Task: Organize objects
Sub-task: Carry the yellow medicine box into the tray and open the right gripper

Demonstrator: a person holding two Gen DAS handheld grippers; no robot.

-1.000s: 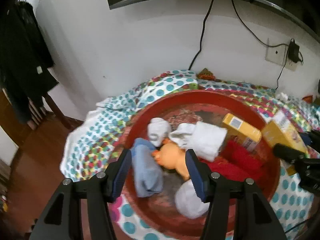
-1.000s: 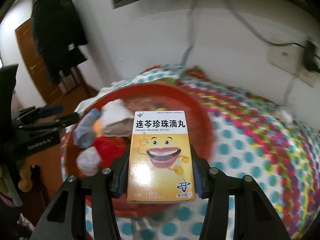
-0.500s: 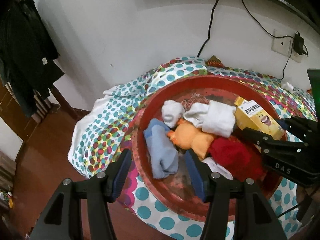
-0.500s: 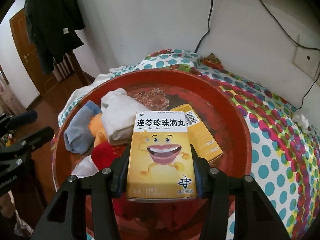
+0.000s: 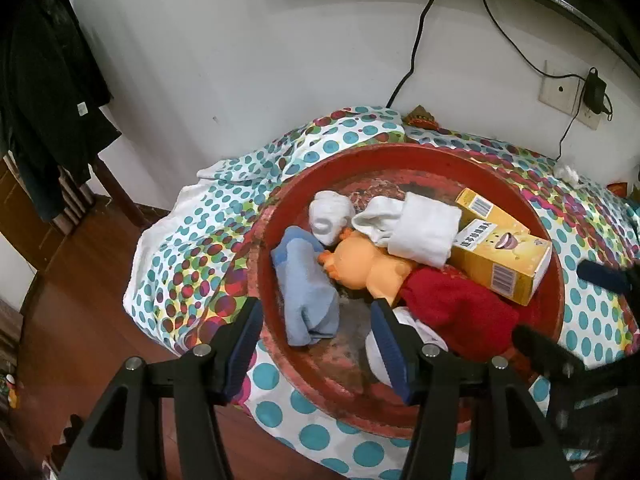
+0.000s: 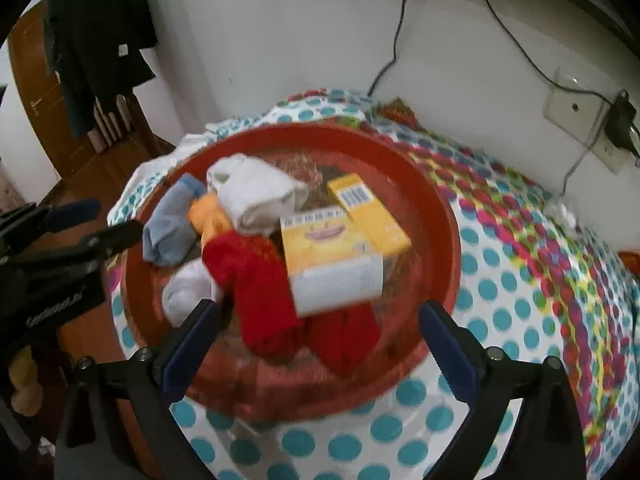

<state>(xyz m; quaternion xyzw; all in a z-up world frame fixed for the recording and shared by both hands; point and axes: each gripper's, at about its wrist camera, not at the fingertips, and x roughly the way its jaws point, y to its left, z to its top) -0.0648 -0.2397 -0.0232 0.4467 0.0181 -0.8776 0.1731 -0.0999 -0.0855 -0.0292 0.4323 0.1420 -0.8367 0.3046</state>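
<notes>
- Yellow box [image 6: 332, 264] lies free in the tray [image 6: 444, 216]; right gripper [image 6: 320, 340], jaws just sprung wide, should back straight off.
- Left gripper [image 5: 316, 336] hangs half-open, holding nothing.

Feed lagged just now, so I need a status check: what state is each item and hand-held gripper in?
Right hand-held gripper: jaws just opened wide, empty.
Left hand-held gripper: open, empty.
Cartoon-face box: released, in the red basin, leaning on the second yellow box.
Red cloth: crumpled under the box.
White towel: folded.
Blue sock: lying flat.
</notes>
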